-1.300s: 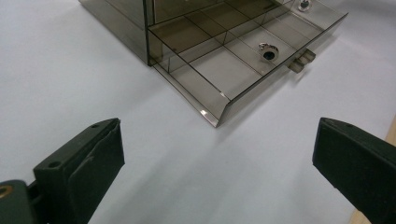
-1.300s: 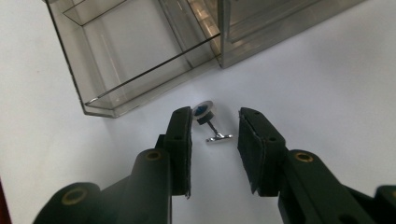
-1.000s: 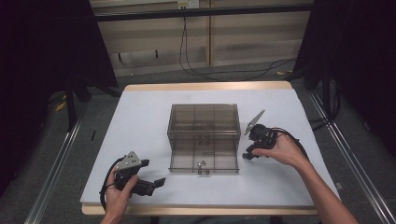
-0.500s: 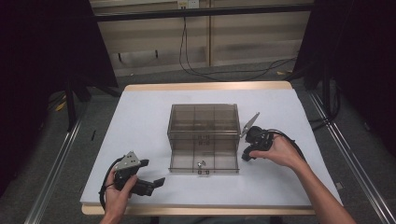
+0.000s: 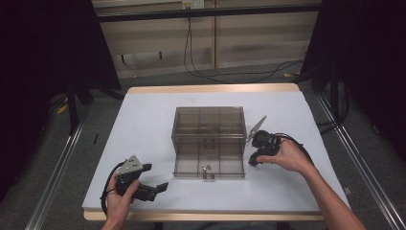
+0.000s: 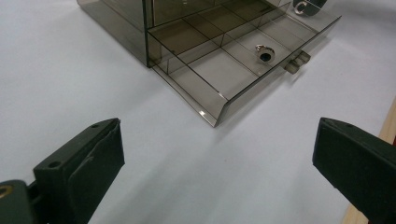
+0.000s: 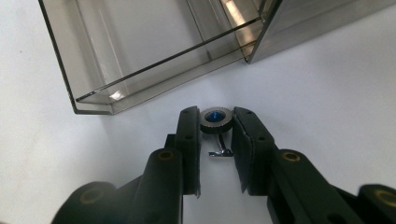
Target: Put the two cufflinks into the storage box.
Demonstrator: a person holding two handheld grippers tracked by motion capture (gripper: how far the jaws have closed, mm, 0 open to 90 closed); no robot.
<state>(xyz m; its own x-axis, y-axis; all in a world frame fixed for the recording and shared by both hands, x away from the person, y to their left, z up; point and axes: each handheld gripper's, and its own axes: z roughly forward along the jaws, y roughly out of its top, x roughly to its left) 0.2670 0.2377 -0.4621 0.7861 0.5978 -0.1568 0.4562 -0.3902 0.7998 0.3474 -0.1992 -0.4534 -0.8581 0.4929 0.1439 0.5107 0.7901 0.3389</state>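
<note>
A smoked clear box (image 5: 208,123) stands mid-table with its bottom drawer (image 5: 191,167) pulled out; a small cufflink (image 5: 207,168) lies in it, the same drawer cufflink (image 6: 265,53) appearing in the left gripper view. Just right of the drawer (image 7: 140,46), my right gripper (image 7: 215,122) points down at the table. Its jaws have just been closing, and they now press on a second cufflink (image 7: 215,119) with a dark round head and a blue centre. In the high view the right gripper (image 5: 253,160) sits beside the drawer's right wall. My left gripper (image 5: 154,176) rests at the front left, open and with nothing between its jaws (image 6: 219,140).
The white table top (image 5: 143,124) has a wooden edge (image 5: 201,216) at the front. Cables lie on the floor behind the table. Dark curtains hang on both sides.
</note>
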